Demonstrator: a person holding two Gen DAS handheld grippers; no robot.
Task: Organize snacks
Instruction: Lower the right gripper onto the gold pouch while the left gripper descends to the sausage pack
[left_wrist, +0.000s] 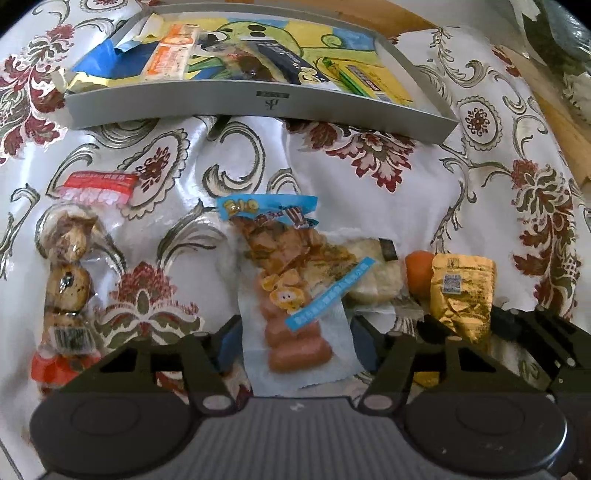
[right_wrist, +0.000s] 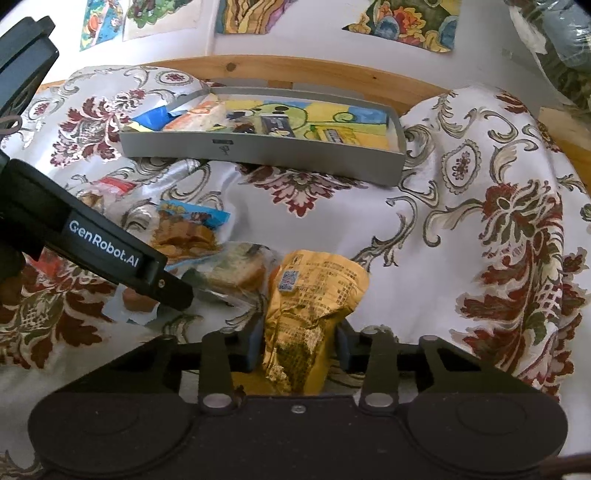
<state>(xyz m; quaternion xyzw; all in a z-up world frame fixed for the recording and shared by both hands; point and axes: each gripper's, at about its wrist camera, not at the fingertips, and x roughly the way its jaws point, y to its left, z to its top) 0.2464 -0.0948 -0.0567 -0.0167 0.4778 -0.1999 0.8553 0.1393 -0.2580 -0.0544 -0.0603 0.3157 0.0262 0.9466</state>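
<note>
Several packets already lie in the shallow grey tray (left_wrist: 258, 101) on the floral-clothed desk (left_wrist: 424, 192). The left gripper (left_wrist: 291, 338) straddles a clear sausage packet (left_wrist: 295, 295), apparently unclamped; the right gripper (right_wrist: 297, 345) pinches a crinkled gold foil packet (right_wrist: 314, 295). Others remain outside the tray.

Both wrist cameras looked forward and down, low over the cloth (left_wrist: 424, 184), toward the tray (left_wrist: 258, 103) at the far edge. The right one perhaps sat slightly farther back. Both shared the tray and the gold packet (right_wrist: 314, 295).
</note>
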